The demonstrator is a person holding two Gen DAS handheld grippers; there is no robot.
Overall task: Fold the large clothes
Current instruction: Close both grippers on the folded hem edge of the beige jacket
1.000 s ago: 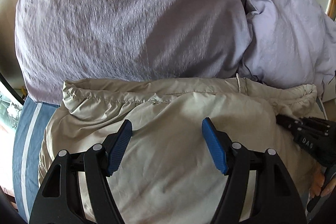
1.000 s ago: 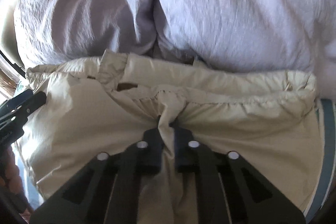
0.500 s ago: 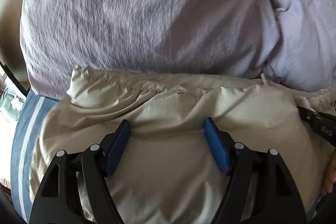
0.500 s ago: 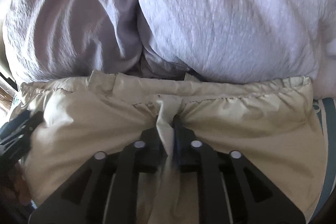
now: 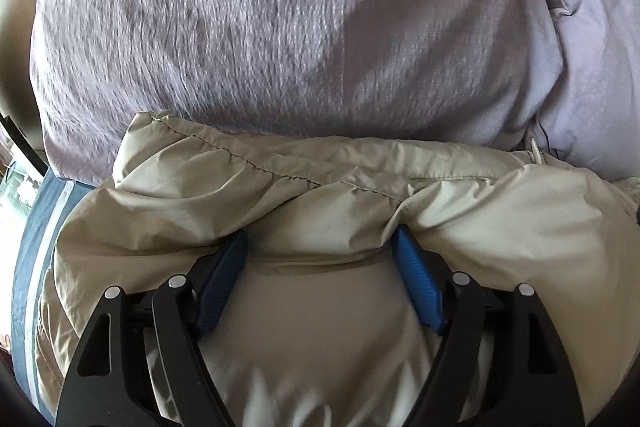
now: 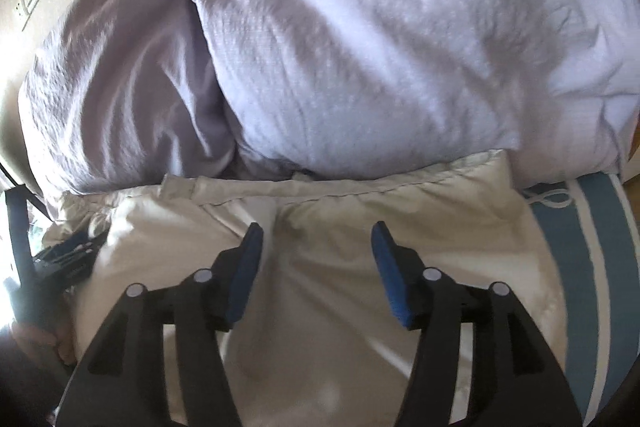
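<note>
A beige jacket (image 5: 320, 195) lies folded on the bed, its stitched hem against the pillows; it also shows in the right wrist view (image 6: 360, 211). My left gripper (image 5: 320, 247) is open, its blue pads (image 5: 416, 283) pressed low into the fabric, with folds bulging over both tips. My right gripper (image 6: 318, 237) is open and empty just above the jacket's right half. The left gripper's body (image 6: 68, 259) shows at the left edge of the right wrist view.
Two lilac pillows (image 5: 280, 27) (image 6: 380, 47) lie right behind the jacket. A blue and white striped sheet (image 6: 588, 267) covers the bed, also visible at the left (image 5: 40, 247). A white cord (image 6: 548, 197) lies by the jacket's right corner.
My right gripper has let go of the jacket fold and opened. My left gripper has pushed forward and down into the fabric, staying open.
</note>
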